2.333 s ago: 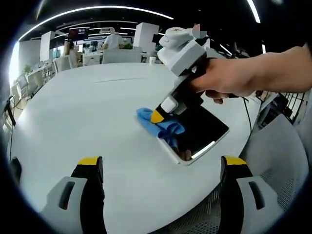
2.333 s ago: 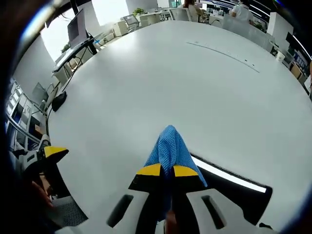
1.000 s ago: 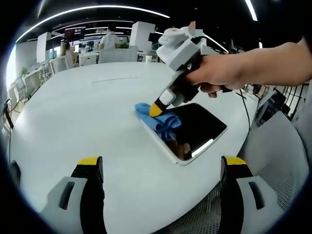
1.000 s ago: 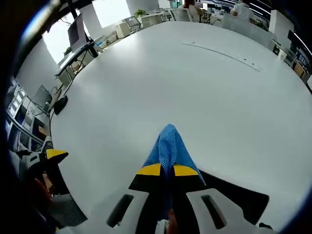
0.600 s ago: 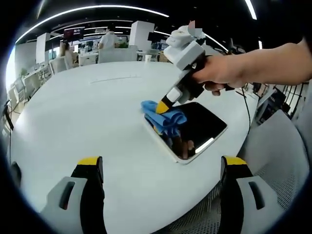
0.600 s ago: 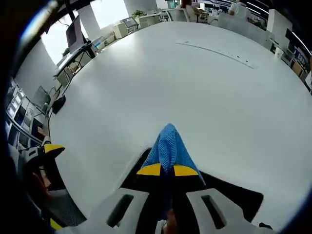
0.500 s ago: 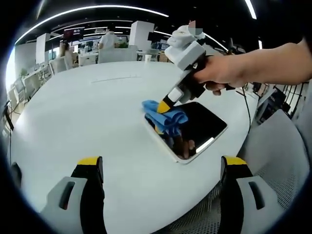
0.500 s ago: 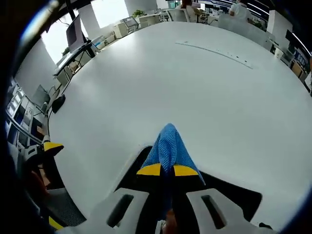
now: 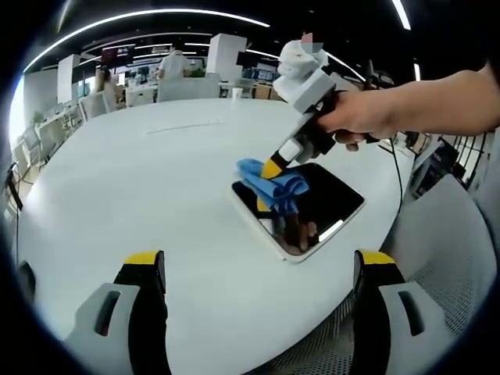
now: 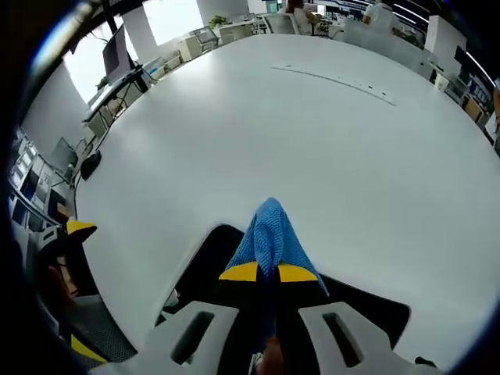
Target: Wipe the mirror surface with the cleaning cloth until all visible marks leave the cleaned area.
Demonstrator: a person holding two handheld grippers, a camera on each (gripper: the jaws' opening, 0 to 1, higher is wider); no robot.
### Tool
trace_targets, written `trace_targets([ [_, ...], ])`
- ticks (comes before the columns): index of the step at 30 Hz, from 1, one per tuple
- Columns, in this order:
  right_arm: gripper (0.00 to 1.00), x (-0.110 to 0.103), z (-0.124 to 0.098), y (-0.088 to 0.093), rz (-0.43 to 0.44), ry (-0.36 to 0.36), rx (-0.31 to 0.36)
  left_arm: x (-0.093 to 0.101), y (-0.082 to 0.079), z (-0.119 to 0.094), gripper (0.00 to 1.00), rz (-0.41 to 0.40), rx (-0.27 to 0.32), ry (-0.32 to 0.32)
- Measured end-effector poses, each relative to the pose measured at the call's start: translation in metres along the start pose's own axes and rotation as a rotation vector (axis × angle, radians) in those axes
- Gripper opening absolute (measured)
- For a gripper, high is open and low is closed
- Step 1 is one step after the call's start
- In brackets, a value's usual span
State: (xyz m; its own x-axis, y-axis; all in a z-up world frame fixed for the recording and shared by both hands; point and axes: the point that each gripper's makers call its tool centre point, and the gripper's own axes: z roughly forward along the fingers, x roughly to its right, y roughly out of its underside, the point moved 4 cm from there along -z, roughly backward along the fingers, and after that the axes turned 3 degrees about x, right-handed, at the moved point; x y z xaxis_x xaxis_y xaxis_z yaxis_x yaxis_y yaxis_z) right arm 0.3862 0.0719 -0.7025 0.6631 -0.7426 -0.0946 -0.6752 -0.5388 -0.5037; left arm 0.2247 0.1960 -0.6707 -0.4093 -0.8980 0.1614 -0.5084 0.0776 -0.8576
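Two grippers: our right gripper point(image 9: 272, 167) has its fingers clenched on the blue cleaning cloth point(image 9: 273, 184), pressing it onto the mirror point(image 9: 320, 203) near the white counter point(image 9: 141, 195) edge. Our left gripper point(image 9: 254, 269) hangs apart, fingers spread wide.

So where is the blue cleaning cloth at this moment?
In the left gripper view, the blue cleaning cloth is pinched in the right gripper, pressed on the dark rectangular mirror near its far-left corner, on the white round table.
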Motion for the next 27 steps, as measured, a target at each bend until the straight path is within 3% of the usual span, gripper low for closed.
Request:
trace_targets([
  [10, 0.01, 0.009, -0.003, 0.004, 0.000, 0.009, -0.005, 0.000, -0.001, 0.000, 0.99, 0.000, 0.001, 0.002],
  [27, 0.01, 0.001, -0.008, 0.015, 0.030, 0.042, 0.005, 0.000, -0.002, 0.000, 0.99, 0.001, 0.011, 0.002],
])
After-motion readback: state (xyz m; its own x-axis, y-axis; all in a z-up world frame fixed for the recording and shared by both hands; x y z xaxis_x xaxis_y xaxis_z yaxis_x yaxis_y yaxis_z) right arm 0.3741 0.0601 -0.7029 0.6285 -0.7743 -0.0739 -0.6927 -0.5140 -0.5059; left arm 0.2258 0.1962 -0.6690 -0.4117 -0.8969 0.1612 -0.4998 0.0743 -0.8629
